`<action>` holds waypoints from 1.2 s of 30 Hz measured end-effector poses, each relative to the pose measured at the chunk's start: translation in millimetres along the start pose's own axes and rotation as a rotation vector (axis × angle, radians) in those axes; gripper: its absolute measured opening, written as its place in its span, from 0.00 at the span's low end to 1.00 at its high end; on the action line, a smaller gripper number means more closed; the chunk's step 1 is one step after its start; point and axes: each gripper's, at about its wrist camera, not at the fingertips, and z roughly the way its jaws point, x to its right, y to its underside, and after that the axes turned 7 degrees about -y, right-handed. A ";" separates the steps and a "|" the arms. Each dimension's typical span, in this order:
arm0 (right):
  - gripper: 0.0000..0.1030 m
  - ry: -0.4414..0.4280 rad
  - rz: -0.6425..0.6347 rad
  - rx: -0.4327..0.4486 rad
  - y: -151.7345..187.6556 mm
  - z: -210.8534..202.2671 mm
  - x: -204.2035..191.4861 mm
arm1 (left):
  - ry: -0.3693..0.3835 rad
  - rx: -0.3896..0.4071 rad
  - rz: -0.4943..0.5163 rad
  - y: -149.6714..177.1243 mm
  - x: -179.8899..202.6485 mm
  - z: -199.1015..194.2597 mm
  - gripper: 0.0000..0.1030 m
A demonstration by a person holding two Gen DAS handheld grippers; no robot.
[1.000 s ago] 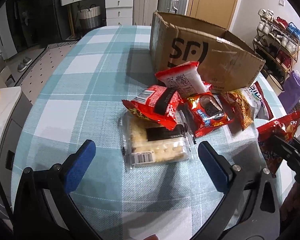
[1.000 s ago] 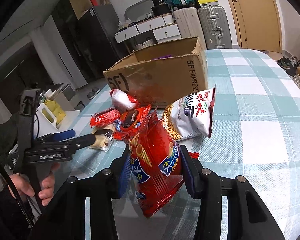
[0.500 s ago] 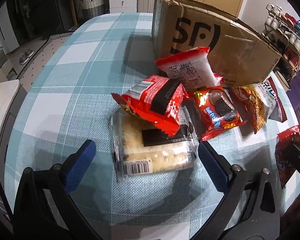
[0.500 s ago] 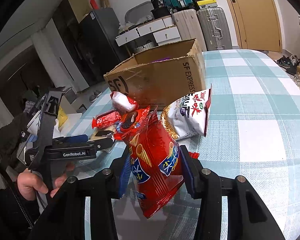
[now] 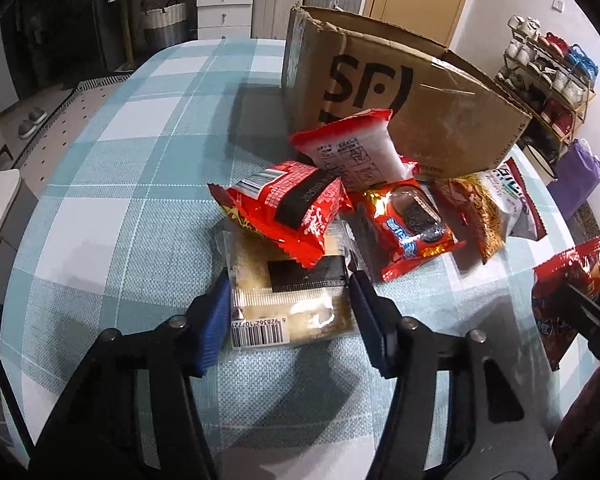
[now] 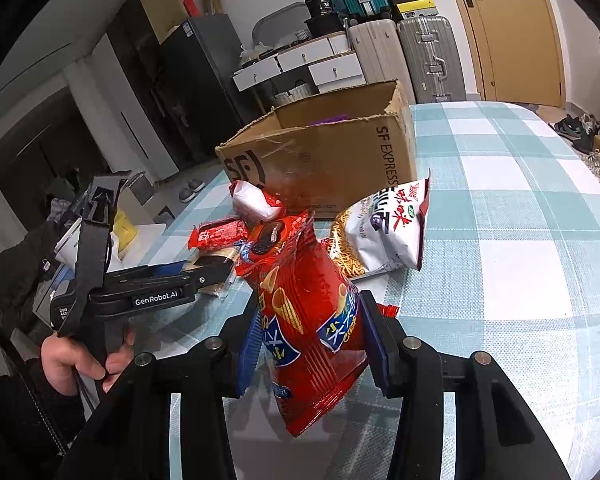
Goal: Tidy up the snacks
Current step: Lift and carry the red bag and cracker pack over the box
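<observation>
Snacks are lying in a loose heap on a teal-and-white checked tablecloth point(image 5: 112, 184), just in front of an open cardboard box point(image 5: 400, 104) printed with black letters. Nearest the left gripper point(image 5: 288, 312) is a clear-wrapped cake pack point(image 5: 288, 300), pale and crumbly with a dark label and a barcode at its near end. A red crinkled packet point(image 5: 288, 212) is resting on its far half. Behind that, a red-and-white pouch point(image 5: 352, 152) is leaning against the box wall, a red cookie packet point(image 5: 408, 228) is lying beside it, and a white noodle-snack bag point(image 5: 496, 204) is sitting furthest to the right.

Open cloth is stretching wide to the left of the heap and in front of it; in the right wrist view more bare cloth is running off to the right of the box, toward the table's rounded edge. The box top is standing open.

The left gripper's jaws are closing, with the cake pack between them; the blue pads point(image 5: 212, 320) are sitting at the pack's two sides, pressing on its wrapper. A hand point(image 6: 76, 360) is holding that gripper's handle.

The right gripper point(image 6: 312, 344) is clamping a tall red snack bag point(image 6: 308, 320), held upright, the bag's lower end hanging below the pads.
</observation>
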 end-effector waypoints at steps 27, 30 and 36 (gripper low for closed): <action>0.44 -0.005 -0.060 0.055 -11.3 -19.6 -43.3 | 0.095 0.125 -0.007 10.1 -5.5 -88.3 0.53; 0.44 -0.007 -0.068 0.066 -14.6 -23.2 -47.8 | 0.106 0.150 -0.003 4.2 -4.9 -100.8 0.53; 0.44 -0.017 -0.068 0.097 -27.0 -31.7 -51.6 | 0.121 0.195 0.019 -14.6 1.1 -120.7 0.53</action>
